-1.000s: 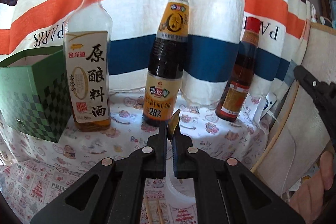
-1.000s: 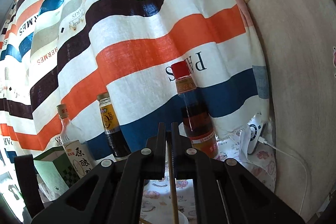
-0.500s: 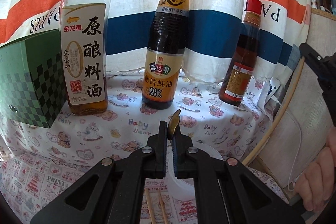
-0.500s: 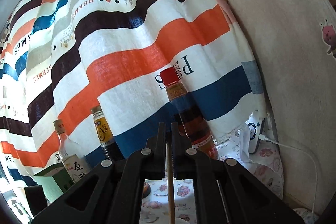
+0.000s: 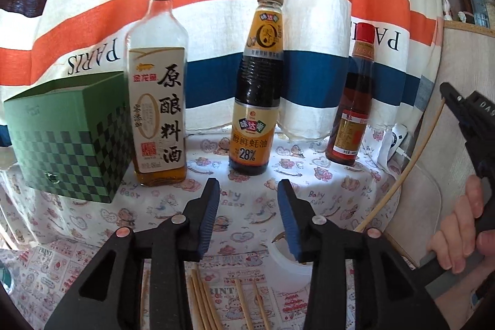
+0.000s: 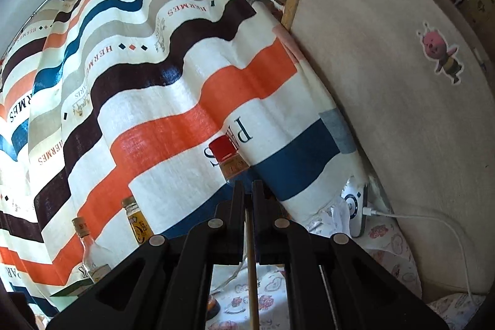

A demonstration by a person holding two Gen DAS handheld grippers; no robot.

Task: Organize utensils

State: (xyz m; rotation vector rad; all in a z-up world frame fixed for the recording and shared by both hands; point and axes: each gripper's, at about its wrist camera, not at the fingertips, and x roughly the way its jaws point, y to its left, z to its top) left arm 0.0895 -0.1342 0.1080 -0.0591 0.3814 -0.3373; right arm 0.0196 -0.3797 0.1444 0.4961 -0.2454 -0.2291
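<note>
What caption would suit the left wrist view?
Open left hand-held gripper facing three sauce bottles, loose chopsticks below.

You are working in a home, at a makeshift kitchen table. Three sauce bottles (image 5: 255,88) stand on a cartoon-print tablecloth (image 5: 253,206) before a striped curtain (image 6: 173,101). A sticker (image 6: 441,51) on the side panel (image 6: 386,82) and a plugged-in charger (image 6: 355,207) confirm domestic use.
</note>
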